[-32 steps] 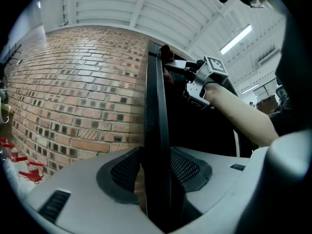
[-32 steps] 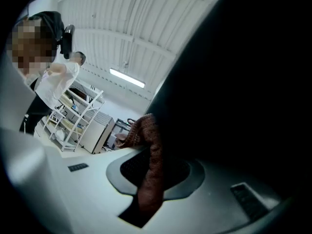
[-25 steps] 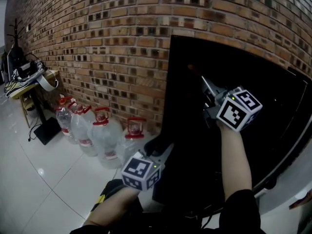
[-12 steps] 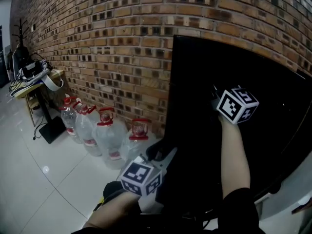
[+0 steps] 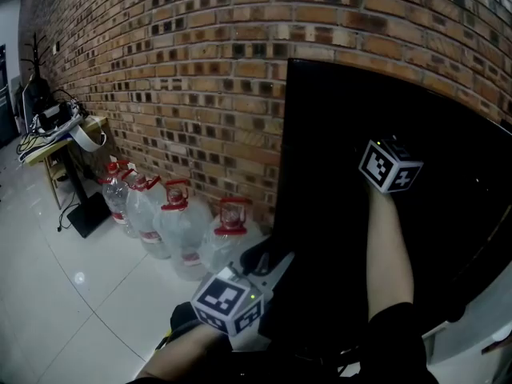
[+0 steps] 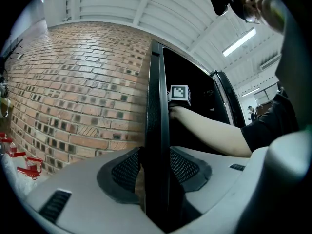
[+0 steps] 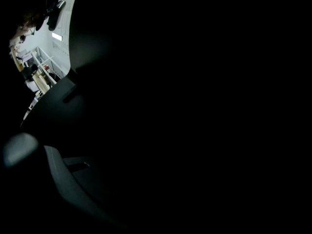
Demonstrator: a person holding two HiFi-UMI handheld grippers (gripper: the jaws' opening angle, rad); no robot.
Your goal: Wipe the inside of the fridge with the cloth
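The left gripper's (image 6: 157, 172) fingers (image 6: 127, 169) are pinched on the thin black edge of what looks like the open door (image 6: 157, 106), one ribbed pad on each face. Past that edge the person's right forearm (image 6: 209, 130) reaches into the fridge (image 5: 448, 174), and the right gripper (image 5: 390, 165) sits deep in its dark interior. It is too black in there to tell how its fingers stand or whether they carry the cloth. The fridge stands against a brick wall (image 5: 176, 78), with water jugs (image 5: 180, 230) on the floor (image 5: 64, 294) just beside it.
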